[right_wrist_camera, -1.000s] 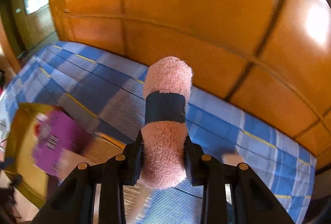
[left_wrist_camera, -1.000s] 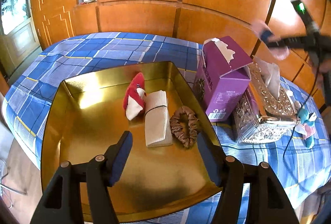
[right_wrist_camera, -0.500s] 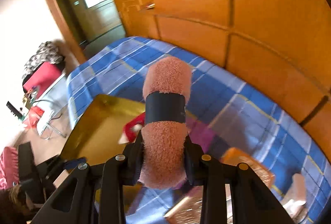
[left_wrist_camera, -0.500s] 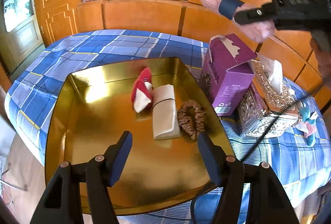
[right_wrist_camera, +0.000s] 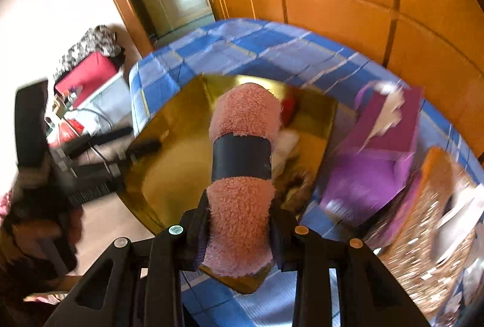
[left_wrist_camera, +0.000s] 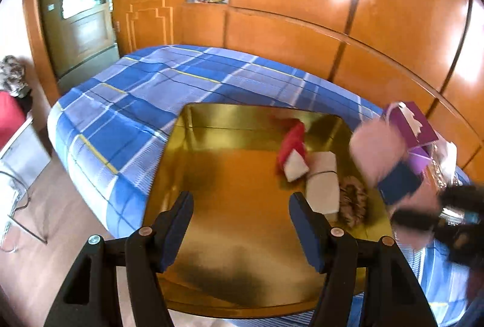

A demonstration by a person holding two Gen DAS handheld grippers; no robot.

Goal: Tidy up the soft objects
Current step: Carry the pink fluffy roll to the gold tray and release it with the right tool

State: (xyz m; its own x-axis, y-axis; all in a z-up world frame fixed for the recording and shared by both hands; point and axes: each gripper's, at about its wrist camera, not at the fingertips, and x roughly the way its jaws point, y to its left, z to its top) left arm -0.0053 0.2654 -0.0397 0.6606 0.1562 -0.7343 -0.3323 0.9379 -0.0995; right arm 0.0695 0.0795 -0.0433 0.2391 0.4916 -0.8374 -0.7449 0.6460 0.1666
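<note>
My right gripper (right_wrist_camera: 239, 221) is shut on a rolled pink towel (right_wrist_camera: 245, 121) with a dark band, held above the near right side of the gold tray (right_wrist_camera: 169, 145). The towel also shows blurred in the left wrist view (left_wrist_camera: 378, 154), over the tray's right edge. My left gripper (left_wrist_camera: 240, 224) is open and empty above the gold tray's (left_wrist_camera: 230, 169) near part. In the tray lie a red and white plush (left_wrist_camera: 292, 154), a folded beige cloth (left_wrist_camera: 322, 185) and a brown scrunchie (left_wrist_camera: 352, 203).
A purple tissue box (left_wrist_camera: 414, 127) and an ornate silver tissue box (right_wrist_camera: 429, 224) stand right of the tray on the blue plaid bed (left_wrist_camera: 145, 97). Wooden wardrobe panels (left_wrist_camera: 302, 9) rise behind. Floor and a red bag (right_wrist_camera: 87, 70) lie to the left.
My right gripper has swung the pink towel down and left, from above the tissue boxes to over the tray's right side. My left gripper has turned left; the tray sits further right in its view.
</note>
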